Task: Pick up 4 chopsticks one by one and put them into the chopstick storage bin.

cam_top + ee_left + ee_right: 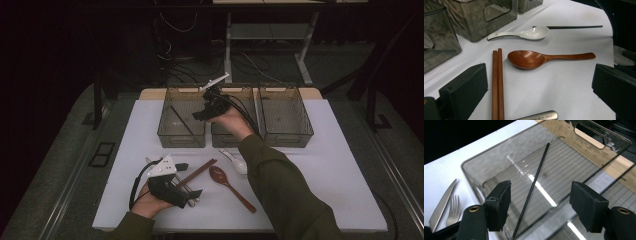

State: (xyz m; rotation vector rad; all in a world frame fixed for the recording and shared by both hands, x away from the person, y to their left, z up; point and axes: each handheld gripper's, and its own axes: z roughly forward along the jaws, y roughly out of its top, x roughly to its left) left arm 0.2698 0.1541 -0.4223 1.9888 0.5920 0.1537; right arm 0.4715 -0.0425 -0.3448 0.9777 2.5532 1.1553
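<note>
One black chopstick (534, 186) lying loose in the left bin (499, 150), below the right gripper (541, 205), jaws apart and empty, left gripper (539, 92) spread wide over brown chopsticks (498, 85).

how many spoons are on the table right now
2. A white spoon lies near the bins, and a brown wooden spoon lies just in front of it, beside the wooden chopsticks. The person's arm could hide others.

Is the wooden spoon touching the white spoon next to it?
Apart. The left gripper view shows a strip of bare table between the wooden spoon and the white spoon.
</note>
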